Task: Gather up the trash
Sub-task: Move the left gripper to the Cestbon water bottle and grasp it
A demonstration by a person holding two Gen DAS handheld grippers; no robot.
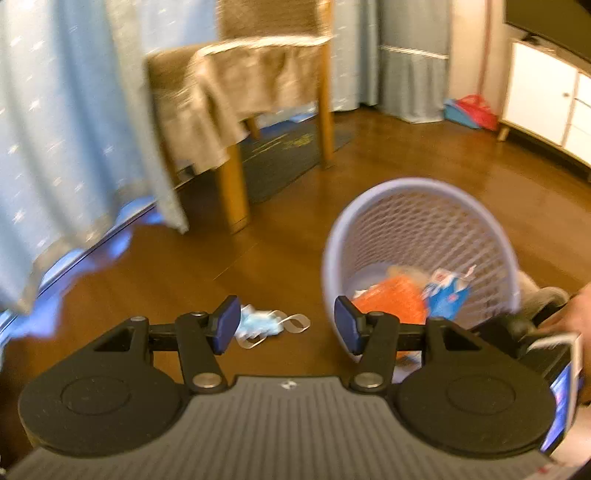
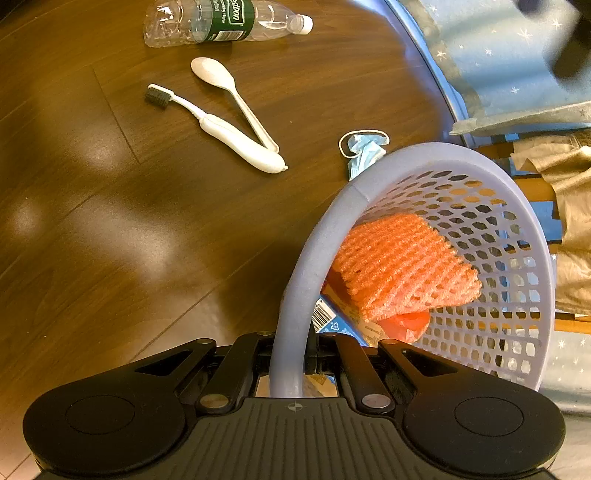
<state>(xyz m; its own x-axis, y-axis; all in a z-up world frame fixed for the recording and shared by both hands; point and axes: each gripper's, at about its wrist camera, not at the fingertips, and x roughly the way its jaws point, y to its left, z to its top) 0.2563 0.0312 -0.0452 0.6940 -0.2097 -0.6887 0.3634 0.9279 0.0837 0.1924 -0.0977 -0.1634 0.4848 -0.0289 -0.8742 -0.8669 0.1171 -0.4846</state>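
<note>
A lilac mesh basket [image 1: 424, 184] [image 2: 369, 177] is tilted over the wood floor, and my right gripper [image 2: 290, 365] is shut on its rim. Inside lie an orange foam net [image 2: 402, 266] [image 1: 391, 302], a blue carton [image 1: 447, 295] and a red scrap [image 2: 410, 325]. My left gripper [image 1: 288, 325] is open, with nothing between its blue pads [image 1: 227, 325]. It hovers just left of the basket, above a crumpled blue face mask [image 1: 262, 325] [image 2: 364, 147]. Farther out on the floor lie a white toothbrush [image 2: 221, 129], a white plastic spoon [image 2: 229, 92] and a flattened clear bottle [image 2: 221, 22].
A wooden chair [image 1: 236, 110] draped in tan cloth stands ahead on the left by blue curtains [image 1: 55, 147], on a dark mat [image 1: 284, 155]. A white cabinet [image 1: 546, 99] and a red dustpan [image 1: 472, 110] sit at the back right. A hand [image 1: 576, 314] shows at the right edge.
</note>
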